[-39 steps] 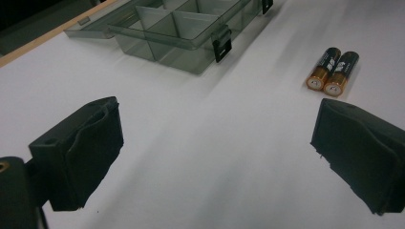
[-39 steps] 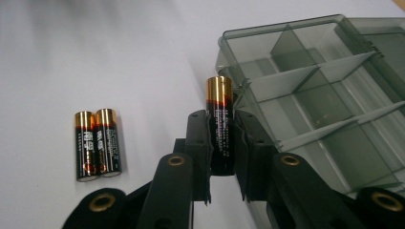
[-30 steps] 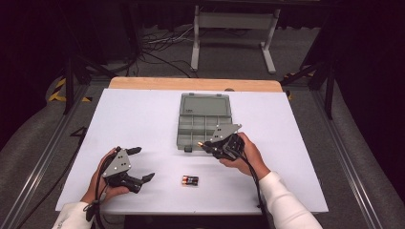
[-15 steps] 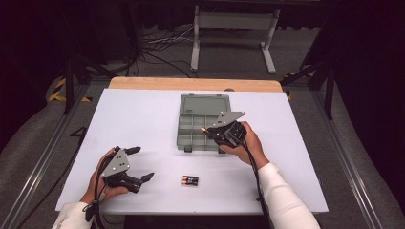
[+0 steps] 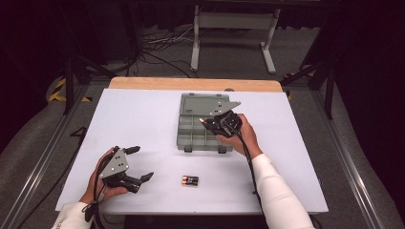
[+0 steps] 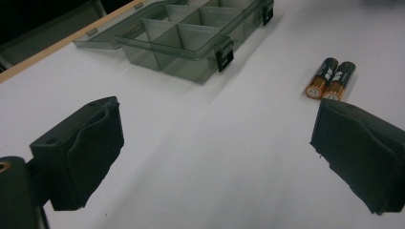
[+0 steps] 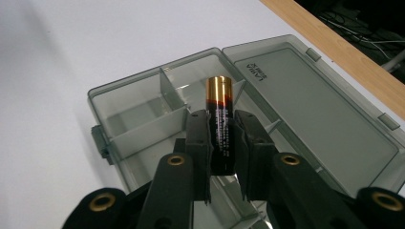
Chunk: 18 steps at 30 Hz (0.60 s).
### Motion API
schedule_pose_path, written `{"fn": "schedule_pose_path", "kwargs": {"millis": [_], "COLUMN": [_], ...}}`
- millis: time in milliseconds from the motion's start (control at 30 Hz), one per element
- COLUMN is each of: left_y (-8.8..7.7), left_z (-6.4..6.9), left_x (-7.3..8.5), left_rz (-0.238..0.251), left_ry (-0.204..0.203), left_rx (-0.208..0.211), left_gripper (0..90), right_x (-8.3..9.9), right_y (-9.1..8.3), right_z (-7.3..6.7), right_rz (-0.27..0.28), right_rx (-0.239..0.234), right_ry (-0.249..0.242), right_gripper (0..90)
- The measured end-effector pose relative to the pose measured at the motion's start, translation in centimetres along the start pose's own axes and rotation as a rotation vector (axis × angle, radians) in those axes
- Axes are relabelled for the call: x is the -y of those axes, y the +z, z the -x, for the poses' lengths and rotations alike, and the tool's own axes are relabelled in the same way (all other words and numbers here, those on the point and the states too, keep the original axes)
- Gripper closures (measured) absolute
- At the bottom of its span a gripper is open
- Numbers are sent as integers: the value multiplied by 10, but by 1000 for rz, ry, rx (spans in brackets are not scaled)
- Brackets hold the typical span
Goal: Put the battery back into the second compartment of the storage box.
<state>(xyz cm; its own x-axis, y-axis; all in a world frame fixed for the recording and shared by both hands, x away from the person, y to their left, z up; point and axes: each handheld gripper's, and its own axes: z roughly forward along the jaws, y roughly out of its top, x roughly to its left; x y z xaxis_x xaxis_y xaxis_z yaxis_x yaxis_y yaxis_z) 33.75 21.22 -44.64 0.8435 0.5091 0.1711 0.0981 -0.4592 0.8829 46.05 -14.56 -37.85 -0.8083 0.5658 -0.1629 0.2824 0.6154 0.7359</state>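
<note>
A black battery [image 7: 220, 125] with a copper-gold end stands clamped between the two jaws of the right claw [image 7: 220, 143], its gold cap pointing away from the claw and out over the compartments of the organiser box [image 7: 138, 107]. The box is smoky grey, see-through plastic, split by thin dividers into several small bins, and lies open on the white worktop [image 5: 143, 124] with its lid [image 7: 305, 105] folded flat behind it and two dark latches on its front wall. Two more batteries [image 5: 190, 180] of the same kind lie side by side, touching, on the worktop in front of the box, well apart from it.
</note>
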Motion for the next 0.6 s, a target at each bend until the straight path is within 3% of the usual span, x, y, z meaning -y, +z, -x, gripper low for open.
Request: {"fn": "schedule_pose_path", "kwargs": {"millis": [600], "left_y": [0], "left_z": [0], "left_x": [0], "left_rz": [2], "left_ry": [-1], "left_rx": [4], "left_gripper": [40], "right_x": [-8], "right_y": [30], "right_z": [11], "right_rz": [-42], "right_rx": [15], "right_ry": [46], "right_gripper": [776]}}
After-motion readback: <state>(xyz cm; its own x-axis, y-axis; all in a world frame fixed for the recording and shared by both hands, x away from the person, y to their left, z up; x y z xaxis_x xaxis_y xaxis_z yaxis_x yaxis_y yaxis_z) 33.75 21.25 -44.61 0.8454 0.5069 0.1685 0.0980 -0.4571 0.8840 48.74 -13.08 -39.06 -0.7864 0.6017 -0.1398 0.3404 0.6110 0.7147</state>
